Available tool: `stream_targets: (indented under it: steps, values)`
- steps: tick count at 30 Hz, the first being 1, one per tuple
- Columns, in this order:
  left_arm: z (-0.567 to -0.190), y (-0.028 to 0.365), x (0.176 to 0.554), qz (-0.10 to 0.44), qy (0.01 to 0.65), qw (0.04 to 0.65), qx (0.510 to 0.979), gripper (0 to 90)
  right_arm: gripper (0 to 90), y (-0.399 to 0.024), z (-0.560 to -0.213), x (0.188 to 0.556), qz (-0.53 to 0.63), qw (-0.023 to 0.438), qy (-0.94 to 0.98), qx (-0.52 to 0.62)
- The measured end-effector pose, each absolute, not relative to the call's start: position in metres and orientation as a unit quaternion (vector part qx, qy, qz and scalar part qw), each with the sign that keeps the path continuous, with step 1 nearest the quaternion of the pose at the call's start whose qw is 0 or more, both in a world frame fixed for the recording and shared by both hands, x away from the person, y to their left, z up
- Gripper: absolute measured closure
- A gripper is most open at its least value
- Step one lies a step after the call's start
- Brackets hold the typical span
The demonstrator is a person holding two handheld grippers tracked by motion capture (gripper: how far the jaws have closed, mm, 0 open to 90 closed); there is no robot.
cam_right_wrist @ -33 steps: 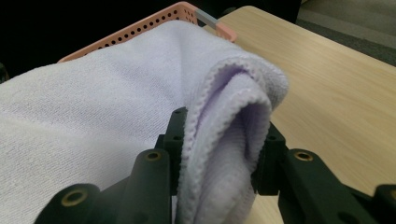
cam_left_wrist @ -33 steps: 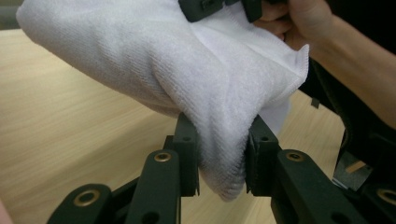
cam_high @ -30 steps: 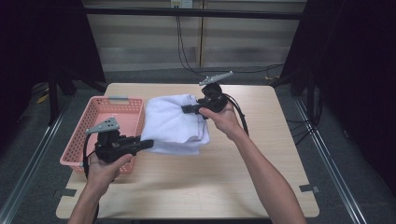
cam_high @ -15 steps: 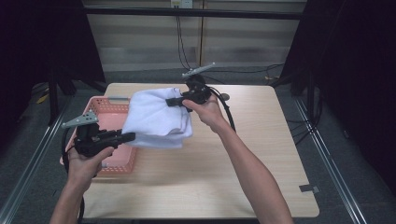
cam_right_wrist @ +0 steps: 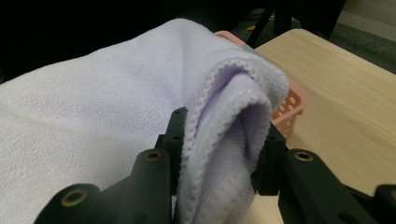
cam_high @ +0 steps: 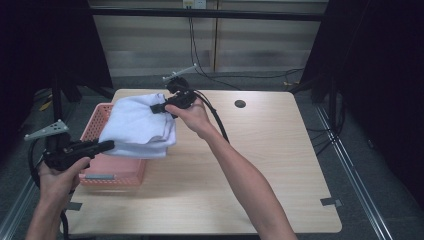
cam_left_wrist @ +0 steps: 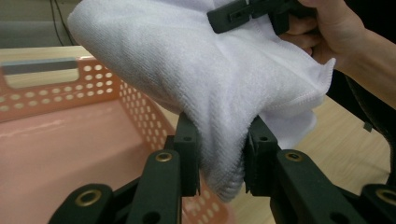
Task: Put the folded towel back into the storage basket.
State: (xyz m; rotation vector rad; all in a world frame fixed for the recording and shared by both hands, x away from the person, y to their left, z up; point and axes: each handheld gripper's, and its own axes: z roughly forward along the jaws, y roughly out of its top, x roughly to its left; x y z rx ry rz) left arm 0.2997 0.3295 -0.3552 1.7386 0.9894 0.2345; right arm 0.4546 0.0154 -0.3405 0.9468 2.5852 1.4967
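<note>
A folded white towel (cam_high: 137, 127) hangs in the air between my two grippers, partly over the pink perforated basket (cam_high: 97, 172). My left gripper (cam_high: 107, 145) is shut on the towel's near left corner; in the left gripper view the towel (cam_left_wrist: 205, 88) bulges up from between the pads above the basket (cam_left_wrist: 70, 149). My right gripper (cam_high: 156, 108) is shut on the far right corner, and the right gripper view shows the folded hem of the towel (cam_right_wrist: 224, 126) squeezed between its jaws (cam_right_wrist: 219, 154). The right gripper (cam_left_wrist: 243, 14) also appears at the top of the left gripper view.
The basket stands at the left edge of the light wooden table (cam_high: 260, 165). A small round hole (cam_high: 240, 104) is in the tabletop at the back. Dark curtains and floor rails surround the table. Cables trail from both grippers.
Both hands have carried the towel to the left, from the middle of the table to above the basket. The grips on both corners are unchanged.
</note>
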Motion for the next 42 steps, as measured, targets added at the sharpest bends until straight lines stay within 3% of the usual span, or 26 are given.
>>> stream_targets:
  steps: [17,23,42]
  values:
    - [-0.371,0.399,0.292,0.130,0.486,0.508,0.699,72.0,65.4,0.101,-0.353,0.461,0.461,-0.004,0.832,0.308]
    - [-0.382,0.408,0.295,0.140,0.506,0.479,0.703,72.2,65.0,0.116,-0.363,0.460,0.458,0.011,0.838,0.297]
    - [-0.430,0.408,0.309,0.136,0.539,0.403,0.727,71.3,64.5,0.130,-0.431,0.466,0.435,-0.007,0.836,0.335]
